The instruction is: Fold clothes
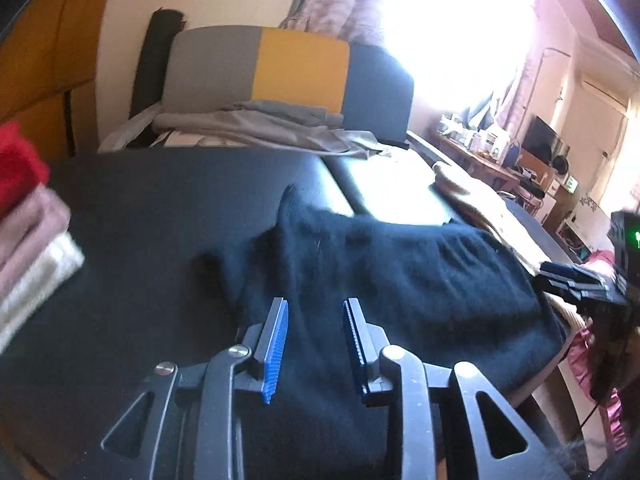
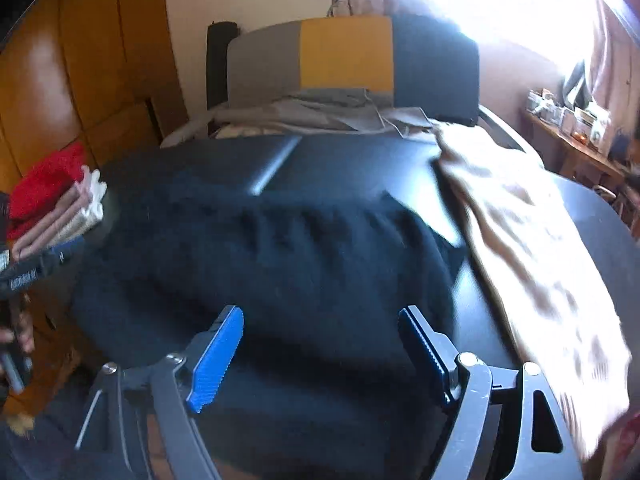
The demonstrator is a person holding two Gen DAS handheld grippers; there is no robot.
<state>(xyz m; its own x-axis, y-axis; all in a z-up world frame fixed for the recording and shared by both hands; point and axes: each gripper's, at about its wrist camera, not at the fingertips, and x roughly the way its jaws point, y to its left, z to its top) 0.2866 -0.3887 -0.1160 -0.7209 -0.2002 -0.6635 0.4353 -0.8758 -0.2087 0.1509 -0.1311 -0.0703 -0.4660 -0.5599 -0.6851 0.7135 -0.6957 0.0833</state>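
Note:
A dark navy knit garment [image 1: 400, 280] lies bunched on the black table [image 1: 140, 208]; it fills the middle of the right wrist view [image 2: 280, 264]. My left gripper [image 1: 316, 308] is open and empty, its blue-padded fingers just above the garment's near edge. My right gripper [image 2: 320, 316] is open wide and empty, over the garment's near edge. The right gripper also shows at the right edge of the left wrist view [image 1: 576, 284], beside the garment. The left gripper shows at the left edge of the right wrist view [image 2: 36, 268].
A stack of folded red, pink and white clothes [image 1: 28, 232] sits at the table's left [image 2: 56, 208]. A beige garment [image 2: 532, 248] lies along the table's right side. Behind the table stands a grey, yellow and black chair [image 2: 348, 56] with grey cloth on it.

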